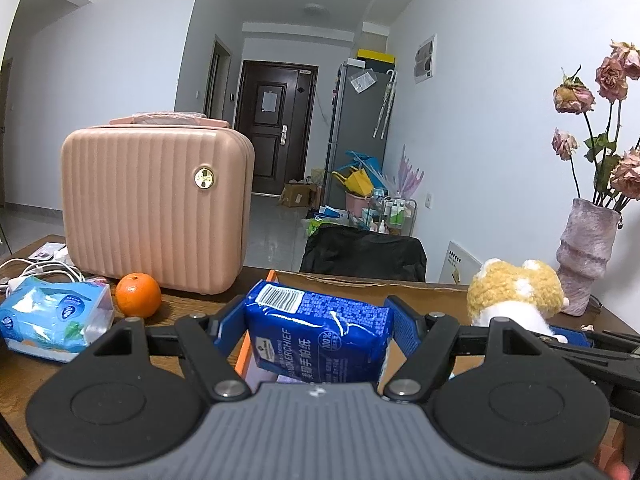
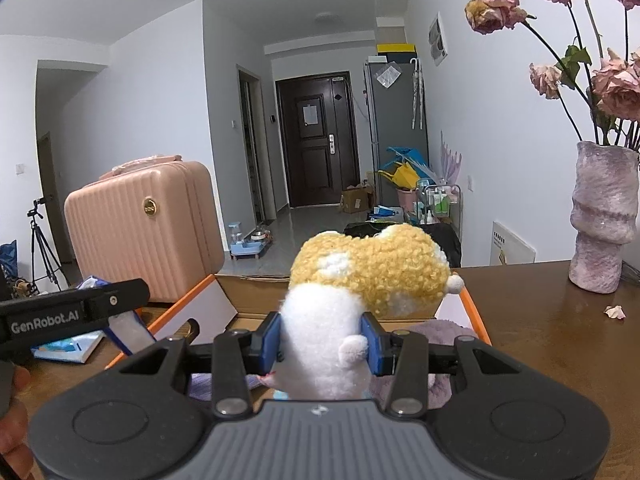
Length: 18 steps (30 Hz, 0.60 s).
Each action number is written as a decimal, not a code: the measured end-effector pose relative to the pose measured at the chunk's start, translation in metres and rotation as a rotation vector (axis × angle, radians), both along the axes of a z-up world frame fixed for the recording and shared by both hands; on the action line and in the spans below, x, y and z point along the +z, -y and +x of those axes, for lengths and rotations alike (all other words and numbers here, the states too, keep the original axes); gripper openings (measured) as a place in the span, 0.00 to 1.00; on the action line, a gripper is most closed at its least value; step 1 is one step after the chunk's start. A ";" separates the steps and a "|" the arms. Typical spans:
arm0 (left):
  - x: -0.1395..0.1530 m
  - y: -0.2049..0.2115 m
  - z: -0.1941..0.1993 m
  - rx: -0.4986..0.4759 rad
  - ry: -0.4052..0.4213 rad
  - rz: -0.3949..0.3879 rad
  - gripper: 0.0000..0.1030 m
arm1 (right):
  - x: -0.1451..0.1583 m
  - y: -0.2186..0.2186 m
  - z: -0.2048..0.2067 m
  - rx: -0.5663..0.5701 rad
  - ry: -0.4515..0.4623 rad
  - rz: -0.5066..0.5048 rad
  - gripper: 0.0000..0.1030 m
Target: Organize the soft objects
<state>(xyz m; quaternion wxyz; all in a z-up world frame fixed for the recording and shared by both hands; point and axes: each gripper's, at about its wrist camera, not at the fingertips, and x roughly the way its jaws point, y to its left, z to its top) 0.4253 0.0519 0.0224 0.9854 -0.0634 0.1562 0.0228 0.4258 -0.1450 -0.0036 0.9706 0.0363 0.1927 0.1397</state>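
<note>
Left gripper (image 1: pixel 318 330): clamped on your blue tissue pack (image 1: pixel 320 334), above the orange-edged box (image 1: pixel 244 354). Right gripper (image 2: pixel 323 346): clamped on the plush toy (image 2: pixel 360 280), over the same box. Lower each well inside before you release.

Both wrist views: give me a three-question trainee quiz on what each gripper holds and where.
1. True or false: the left gripper is shut on the blue tissue pack.
2. What does the right gripper hold? A) orange B) plush toy C) vase
3. Fill in: the orange sits in front of the pink ____.

Key: 1 true; 2 B; 3 suitcase.
</note>
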 end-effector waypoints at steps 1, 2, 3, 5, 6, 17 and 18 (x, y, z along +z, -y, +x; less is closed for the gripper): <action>-0.001 0.000 0.002 -0.001 -0.002 0.000 0.72 | 0.000 0.000 0.002 -0.002 -0.002 -0.003 0.40; -0.002 0.000 0.004 -0.002 -0.005 0.001 0.72 | -0.001 -0.001 0.004 -0.004 -0.004 -0.005 0.40; -0.003 0.000 0.007 -0.002 -0.007 0.003 0.72 | -0.001 0.000 0.006 -0.004 -0.006 -0.006 0.40; -0.003 0.001 0.011 -0.004 -0.011 0.004 0.72 | -0.002 0.000 0.009 -0.005 -0.009 -0.008 0.40; -0.004 0.001 0.013 -0.004 -0.012 0.005 0.72 | -0.003 -0.001 0.010 -0.007 -0.009 -0.010 0.40; -0.009 0.008 0.037 -0.028 -0.022 0.027 0.72 | -0.008 -0.003 0.028 -0.007 -0.030 -0.024 0.40; -0.010 0.009 0.040 -0.030 -0.022 0.030 0.72 | -0.009 -0.002 0.029 -0.005 -0.031 -0.024 0.40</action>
